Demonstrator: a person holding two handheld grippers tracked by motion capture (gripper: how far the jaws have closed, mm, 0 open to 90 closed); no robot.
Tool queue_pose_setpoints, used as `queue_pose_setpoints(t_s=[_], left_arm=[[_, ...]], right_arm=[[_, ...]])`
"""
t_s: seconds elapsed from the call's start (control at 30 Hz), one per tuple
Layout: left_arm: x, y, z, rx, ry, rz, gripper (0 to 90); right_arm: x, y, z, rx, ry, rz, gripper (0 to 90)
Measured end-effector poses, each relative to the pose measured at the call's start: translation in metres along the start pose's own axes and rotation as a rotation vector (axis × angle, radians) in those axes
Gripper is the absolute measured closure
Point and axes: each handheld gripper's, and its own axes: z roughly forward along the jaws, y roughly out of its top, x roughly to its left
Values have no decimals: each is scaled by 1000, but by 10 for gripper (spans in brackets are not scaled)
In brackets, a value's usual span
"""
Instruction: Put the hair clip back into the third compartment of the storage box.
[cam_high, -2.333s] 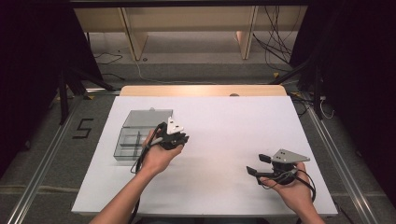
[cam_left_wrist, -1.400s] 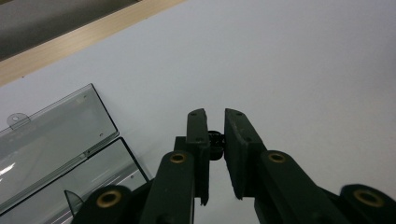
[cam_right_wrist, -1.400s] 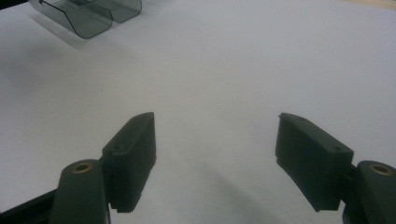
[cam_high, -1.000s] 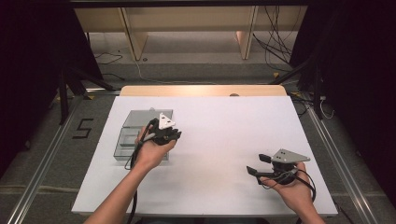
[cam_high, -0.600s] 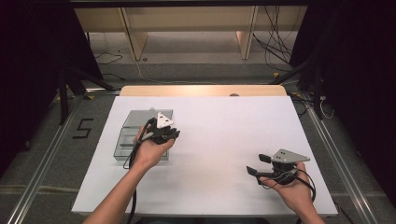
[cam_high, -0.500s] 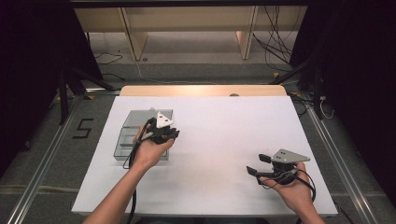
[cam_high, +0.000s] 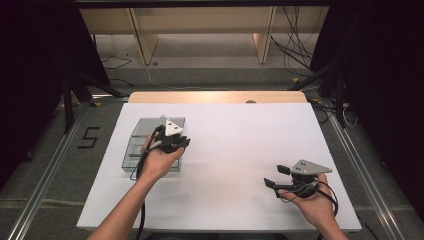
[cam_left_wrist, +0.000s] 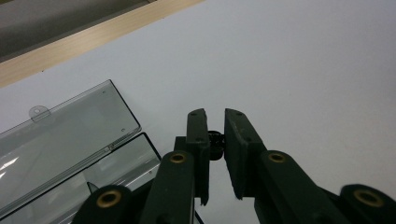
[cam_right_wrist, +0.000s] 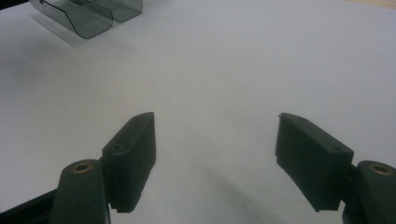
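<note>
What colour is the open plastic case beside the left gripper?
The plastic case is transparent smoky grey, with its lid lying open. The left gripper view shows it best.

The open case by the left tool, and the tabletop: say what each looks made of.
The case looks like clear, grey-tinted hard plastic with a glossy finish: the white surface shows through its lid, and light glints off it. A moulded hang tab sits on the lid's edge. The tabletop is a matt white sheet, with no glare; board or foam, the look leaves that open. Its far edge looks like pale wood.
</note>
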Motion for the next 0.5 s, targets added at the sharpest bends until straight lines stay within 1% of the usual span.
queue_pose_setpoints(t_s=[0.5], left_arm=[[8, -3, 0, 4, 18, -17, 798]], right_arm=[[0, 0, 0, -1, 2, 1, 295]])
